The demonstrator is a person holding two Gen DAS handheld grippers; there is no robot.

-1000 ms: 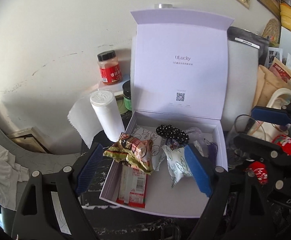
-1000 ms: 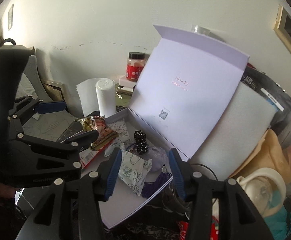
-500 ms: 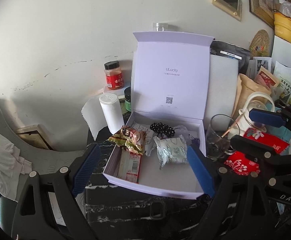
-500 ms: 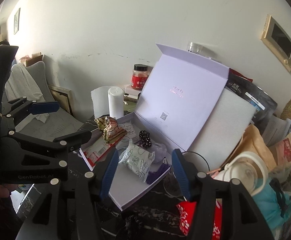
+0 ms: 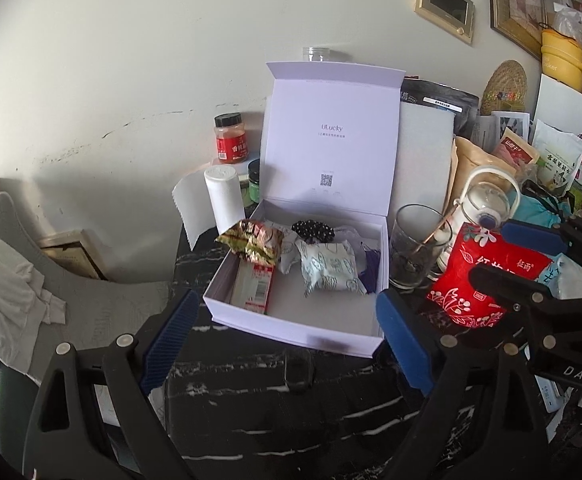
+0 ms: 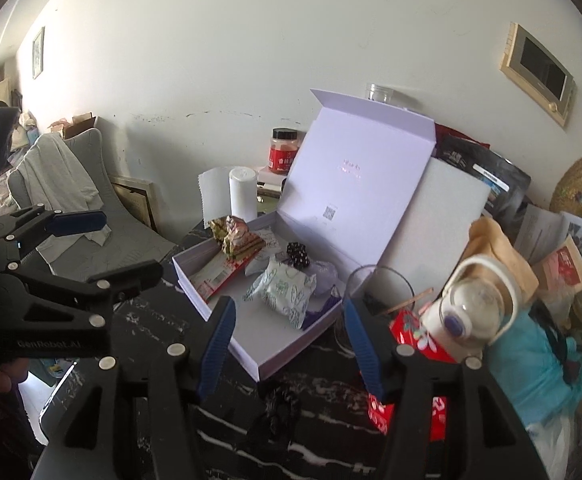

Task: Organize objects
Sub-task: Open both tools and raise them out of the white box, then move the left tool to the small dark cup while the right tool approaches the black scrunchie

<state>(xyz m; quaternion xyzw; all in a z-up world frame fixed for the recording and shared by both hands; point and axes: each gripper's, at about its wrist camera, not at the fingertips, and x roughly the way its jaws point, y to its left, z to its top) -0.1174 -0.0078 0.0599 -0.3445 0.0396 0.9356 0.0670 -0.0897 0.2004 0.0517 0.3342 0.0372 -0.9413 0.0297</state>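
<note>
Open lavender cardboard gift box (image 5: 291, 322), frame centre on black marbled counter (image 5: 275, 392), holding snack packets; both hand-held grippers, left (image 5: 283, 340) opening, right (image 6: 287, 344) apart, empty, now farther back than before: deposit apparently complete.

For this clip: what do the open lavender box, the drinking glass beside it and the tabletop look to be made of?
The lavender box looks like matte rigid paperboard: crisp folded lid, printed logo. The drinking glass is clear glass or possibly plastic; its contents show through. The tabletop looks like polished black marble or an imitation, with white veins.
</note>
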